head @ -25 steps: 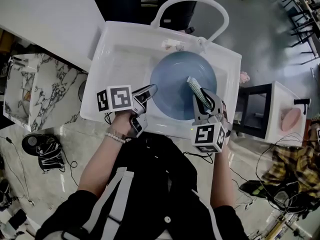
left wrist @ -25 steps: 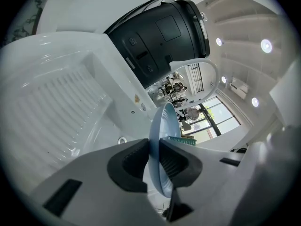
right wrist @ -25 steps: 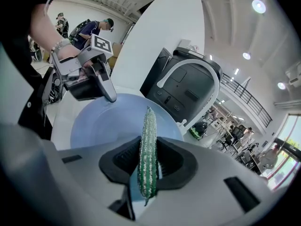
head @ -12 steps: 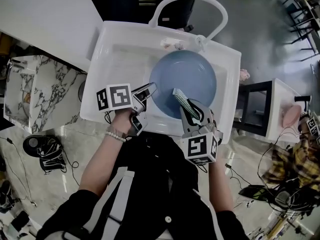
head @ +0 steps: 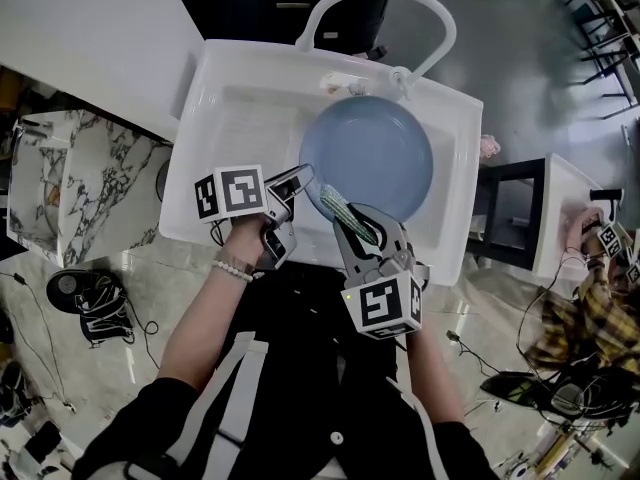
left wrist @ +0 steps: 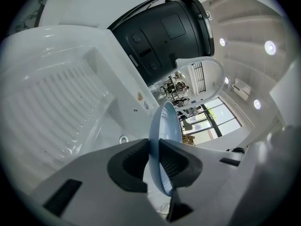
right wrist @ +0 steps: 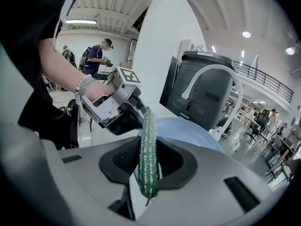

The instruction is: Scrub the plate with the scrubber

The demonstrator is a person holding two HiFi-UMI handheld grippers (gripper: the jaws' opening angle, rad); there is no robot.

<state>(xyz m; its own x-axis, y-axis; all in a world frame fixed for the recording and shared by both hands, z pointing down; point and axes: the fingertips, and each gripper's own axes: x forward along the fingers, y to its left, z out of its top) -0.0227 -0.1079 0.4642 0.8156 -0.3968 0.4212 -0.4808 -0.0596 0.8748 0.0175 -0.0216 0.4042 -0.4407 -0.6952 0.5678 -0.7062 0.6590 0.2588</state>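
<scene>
A pale blue plate (head: 370, 155) lies tilted in the white sink (head: 236, 118), seen edge-on as the plate (left wrist: 164, 126) in the left gripper view. My left gripper (head: 300, 181) is shut on the plate's near left rim. My right gripper (head: 352, 220) is shut on a green scrubber (head: 338, 207), which rests at the plate's near left edge, close beside the left gripper. In the right gripper view the scrubber (right wrist: 148, 152) stands on edge between the pads, with the plate (right wrist: 186, 132) behind it.
A white curved faucet (head: 375, 3) arches over the sink's far side, and a drain fitting (head: 343, 86) sits behind the plate. A ribbed draining area (left wrist: 56, 107) fills the sink's left part. A marble block (head: 65, 183) stands left, a small table (head: 565, 223) right.
My right gripper has carried the scrubber leftward across the plate, from its right-centre to its near left edge. The left gripper has kept its hold on the rim without moving.
</scene>
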